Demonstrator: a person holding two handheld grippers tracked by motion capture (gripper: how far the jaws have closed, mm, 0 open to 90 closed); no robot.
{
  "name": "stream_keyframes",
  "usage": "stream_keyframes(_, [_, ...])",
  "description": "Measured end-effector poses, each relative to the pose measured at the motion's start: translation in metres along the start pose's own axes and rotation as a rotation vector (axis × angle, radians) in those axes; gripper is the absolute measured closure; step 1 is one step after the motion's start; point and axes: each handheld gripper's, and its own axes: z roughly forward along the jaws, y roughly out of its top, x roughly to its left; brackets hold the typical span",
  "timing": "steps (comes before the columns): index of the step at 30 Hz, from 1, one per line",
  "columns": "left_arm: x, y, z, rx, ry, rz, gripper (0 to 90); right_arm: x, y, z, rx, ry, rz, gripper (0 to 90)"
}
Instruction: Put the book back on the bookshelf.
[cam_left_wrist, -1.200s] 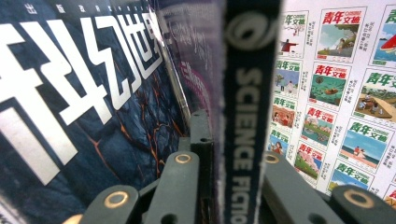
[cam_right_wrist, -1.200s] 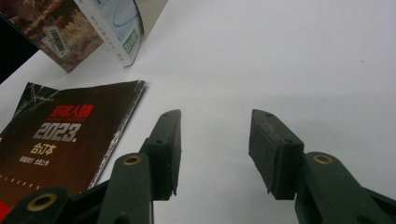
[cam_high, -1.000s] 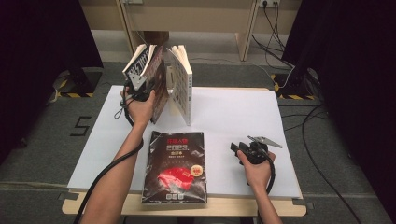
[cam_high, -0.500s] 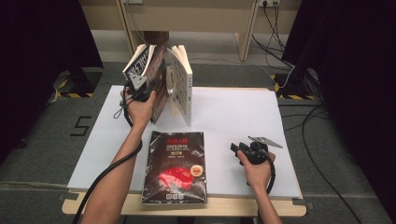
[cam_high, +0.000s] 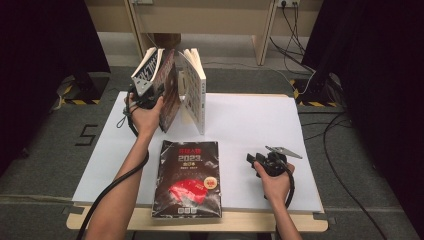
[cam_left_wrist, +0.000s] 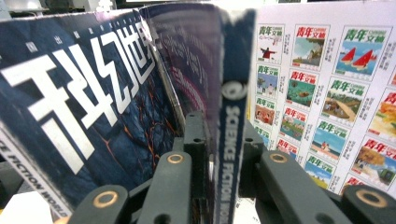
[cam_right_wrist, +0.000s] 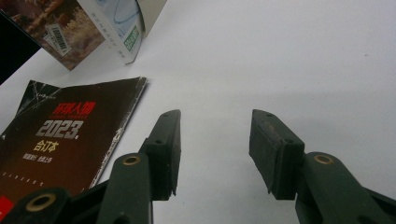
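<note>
Three magazines stand in a row at the back left of the white table (cam_high: 250, 115). My left gripper (cam_high: 148, 94) (cam_left_wrist: 223, 135) straddles the spine of the middle one, a dark Science Fiction World issue (cam_high: 169, 95) (cam_left_wrist: 232, 140). Its jaws have just been opening; the spine stands between them with thin slits of light beside the pads. A blue magazine with big white characters (cam_high: 146, 67) (cam_left_wrist: 79, 107) leans to its left. A white-covered one (cam_high: 195, 87) (cam_left_wrist: 327, 93) stands on the right. My right gripper (cam_high: 252, 161) (cam_right_wrist: 215, 140) rests open over bare table, nothing between its fingers.
A dark magazine with red "2023" lettering (cam_high: 189, 177) (cam_right_wrist: 60, 135) lies flat at the front middle, left of the right gripper. Cables trail from both grippers off the front edge. Wooden furniture legs (cam_high: 262, 35) and floor cables lie beyond the table's back.
</note>
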Motion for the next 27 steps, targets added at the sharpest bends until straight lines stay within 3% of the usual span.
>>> stream_keyframes(14, [0.0049,0.0054,0.0042,0.034,-0.001,-0.043,82.2,-0.001,-0.0006,0.0006,0.009,0.002,0.019,54.1])
stream_keyframes(20, [0.0042,0.0075,0.005,0.048,0.0,-0.025,83.3,-0.0008,-0.0009,0.0011,0.012,0.0,0.022,54.1])
stream_keyframes(27, [0.0022,0.0087,0.0075,-0.009,0.006,-0.01,83.7,-0.0021,-0.0017,0.0015,0.014,-0.001,0.015,54.1])
